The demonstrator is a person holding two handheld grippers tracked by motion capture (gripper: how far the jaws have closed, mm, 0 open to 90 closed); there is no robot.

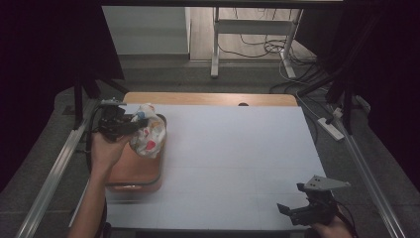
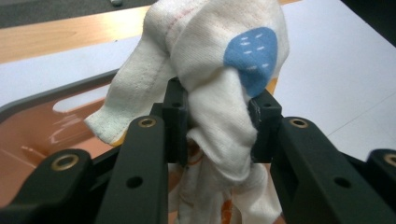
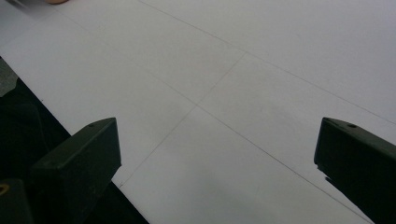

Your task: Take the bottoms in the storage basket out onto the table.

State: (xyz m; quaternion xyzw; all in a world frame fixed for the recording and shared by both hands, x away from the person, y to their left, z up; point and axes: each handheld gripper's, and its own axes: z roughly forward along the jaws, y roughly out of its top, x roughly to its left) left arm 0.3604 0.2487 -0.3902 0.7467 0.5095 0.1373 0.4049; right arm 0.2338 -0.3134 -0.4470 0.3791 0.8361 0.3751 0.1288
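Black jaws of the left gripper are clamped on a bunched white cloth with coloured patches, which rises above and hangs below the pads. The cloth is held over the far end of an orange tray at the table's left side. At the near right, the right gripper hovers with jaws spread wide, nothing between them.

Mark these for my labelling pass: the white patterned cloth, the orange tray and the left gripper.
white patterned cloth (image 2: 219,70): left gripper view, bunched fabric above the pads.
orange tray (image 1: 130,171): high view, bare floor near its front rim.
left gripper (image 2: 218,130): left gripper view, midway between its fingertips.
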